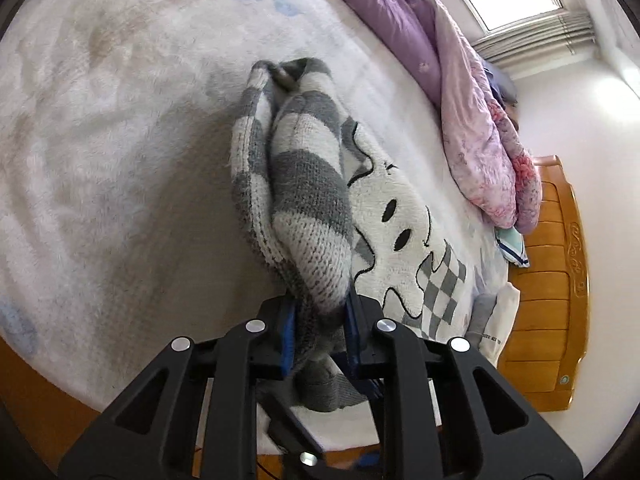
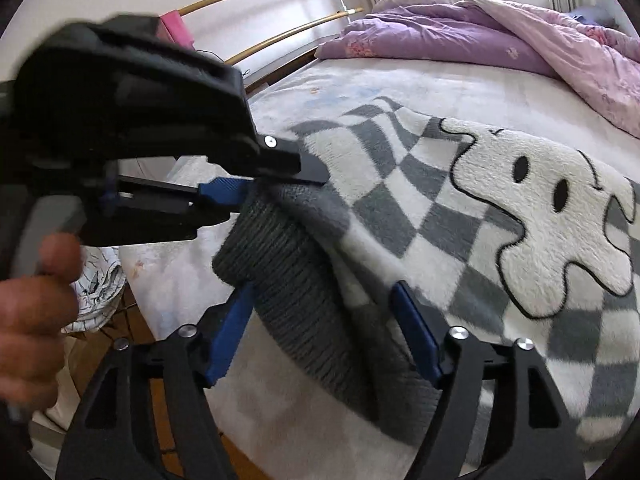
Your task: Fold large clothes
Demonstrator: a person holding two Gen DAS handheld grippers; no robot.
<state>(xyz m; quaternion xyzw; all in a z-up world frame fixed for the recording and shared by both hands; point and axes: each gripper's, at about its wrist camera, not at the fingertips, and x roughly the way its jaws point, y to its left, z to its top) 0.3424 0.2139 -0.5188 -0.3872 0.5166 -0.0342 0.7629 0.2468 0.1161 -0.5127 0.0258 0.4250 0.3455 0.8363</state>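
Observation:
A grey and white checked knit sweater [image 1: 400, 216] with a white cartoon figure lies on the bed. Its striped sleeve [image 1: 308, 196] is lifted and bunched. My left gripper [image 1: 320, 320] is shut on the sleeve near its grey cuff. In the right wrist view the sweater [image 2: 500, 220] spreads to the right, and my left gripper [image 2: 256, 184] grips the fabric at the upper left. My right gripper [image 2: 320, 332] is open, its blue pads either side of the grey ribbed hem [image 2: 304, 300].
A white fleece bed cover [image 1: 120, 140] lies under the sweater. A purple quilt [image 1: 460, 92] is heaped along the far side. A wooden headboard [image 1: 552, 280] stands at the right. Folded clothes [image 1: 500, 320] lie near it. Curved rails [image 2: 272, 8] stand beyond the bed.

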